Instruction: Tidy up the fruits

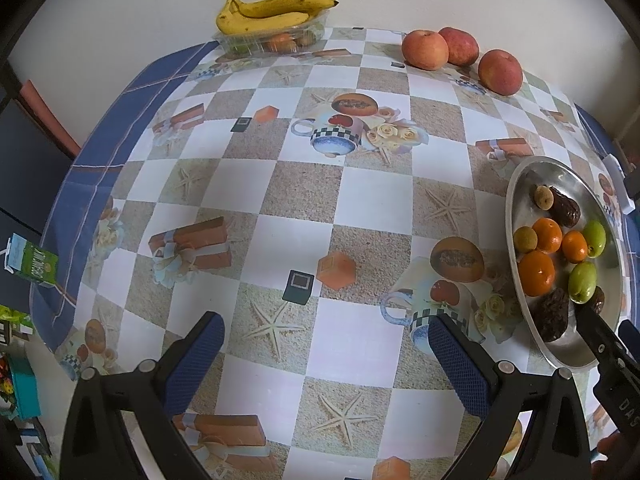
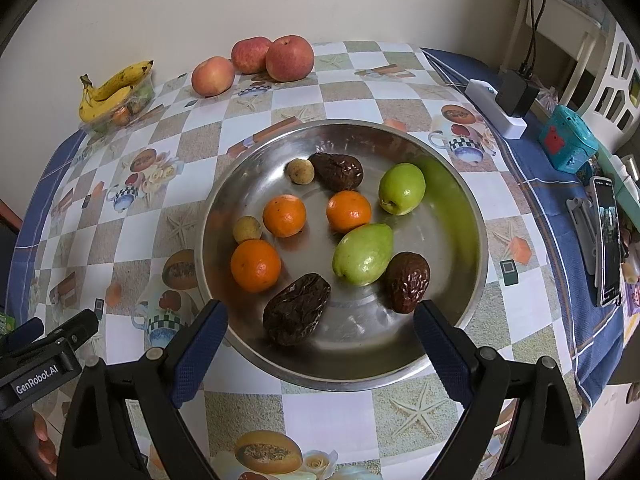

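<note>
Both grippers, left [image 1: 326, 354] and right [image 2: 320, 340], are spread wide and hold nothing. The metal bowl [image 2: 460, 184] holds 3 oranges [image 2: 284, 216]; beyond it sit 3 apples [image 2: 289, 57] and bananas [image 2: 112, 88].

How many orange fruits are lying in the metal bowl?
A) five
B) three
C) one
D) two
B: the right wrist view shows three orange fruits in the metal bowl, one at the left, one in the middle and one further right, among green and dark brown fruits.
</note>
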